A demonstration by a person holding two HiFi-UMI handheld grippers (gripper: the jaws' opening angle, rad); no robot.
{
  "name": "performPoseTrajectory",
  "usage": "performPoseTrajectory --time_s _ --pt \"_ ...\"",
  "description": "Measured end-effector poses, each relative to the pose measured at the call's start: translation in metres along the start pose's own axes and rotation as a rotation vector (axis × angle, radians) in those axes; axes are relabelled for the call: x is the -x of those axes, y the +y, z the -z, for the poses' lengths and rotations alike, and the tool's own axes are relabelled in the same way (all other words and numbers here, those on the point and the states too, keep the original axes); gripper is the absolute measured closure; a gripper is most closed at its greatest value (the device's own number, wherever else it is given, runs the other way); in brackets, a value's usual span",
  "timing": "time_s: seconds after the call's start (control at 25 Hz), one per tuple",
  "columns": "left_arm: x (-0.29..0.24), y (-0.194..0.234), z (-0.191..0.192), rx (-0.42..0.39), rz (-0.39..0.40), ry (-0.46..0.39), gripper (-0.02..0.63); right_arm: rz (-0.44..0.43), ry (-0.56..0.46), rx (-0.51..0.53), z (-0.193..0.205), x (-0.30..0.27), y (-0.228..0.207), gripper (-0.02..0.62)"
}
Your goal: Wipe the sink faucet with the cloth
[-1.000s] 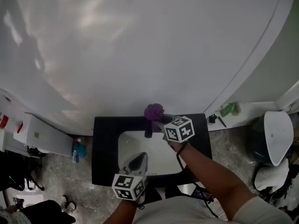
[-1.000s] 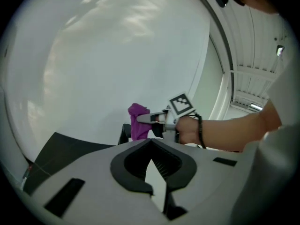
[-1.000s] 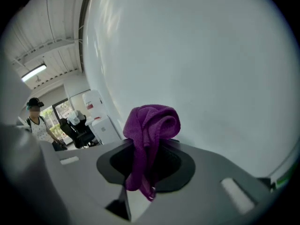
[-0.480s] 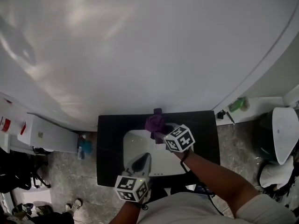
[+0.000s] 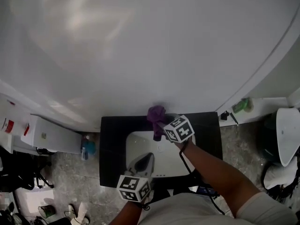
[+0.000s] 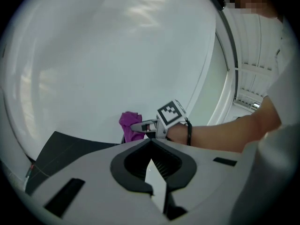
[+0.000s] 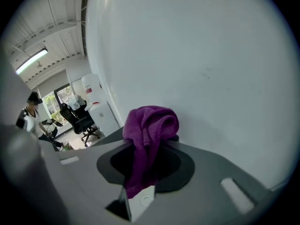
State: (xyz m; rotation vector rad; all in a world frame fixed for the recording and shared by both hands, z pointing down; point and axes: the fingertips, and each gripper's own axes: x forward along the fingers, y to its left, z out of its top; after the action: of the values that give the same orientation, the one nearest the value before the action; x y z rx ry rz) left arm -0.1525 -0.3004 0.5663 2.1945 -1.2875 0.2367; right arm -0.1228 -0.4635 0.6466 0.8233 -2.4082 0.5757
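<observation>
A purple cloth (image 5: 156, 114) is bunched at the back edge of the white sink (image 5: 136, 146), which is set in a black counter (image 5: 110, 144). My right gripper (image 5: 160, 124) is shut on the cloth, which fills its jaws in the right gripper view (image 7: 149, 130). The faucet (image 6: 124, 138) shows only as a dark piece under the cloth (image 6: 129, 123). My left gripper (image 5: 144, 159) hangs shut over the sink's front edge, holding nothing. From the left gripper (image 6: 151, 146) I see the right gripper (image 6: 140, 126) beyond.
A white wall rises right behind the counter. A green bottle (image 5: 241, 105) lies on a white ledge at the right, near a white bin (image 5: 286, 135). A blue bottle (image 5: 88, 149) and a white cabinet (image 5: 47, 135) stand left of the counter.
The right gripper drew the cloth forward over the basin, then carried it back to the rear edge by the wall. The left gripper stayed in place.
</observation>
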Motion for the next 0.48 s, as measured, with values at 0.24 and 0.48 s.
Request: performPoseTrajectory --time_s 0.24,0.48 --pt "-0.002 -0.001 -0.001 0.001 0.001 -0.003 0.599 -0.125 0.082 -0.046 0.085 0.018 0.08 0.508" --pt "-0.002 -0.005 0.001 -0.012 -0.006 0.007 0.599 0.002 0.058 0.009 0.069 -0.018 0.036 0.508"
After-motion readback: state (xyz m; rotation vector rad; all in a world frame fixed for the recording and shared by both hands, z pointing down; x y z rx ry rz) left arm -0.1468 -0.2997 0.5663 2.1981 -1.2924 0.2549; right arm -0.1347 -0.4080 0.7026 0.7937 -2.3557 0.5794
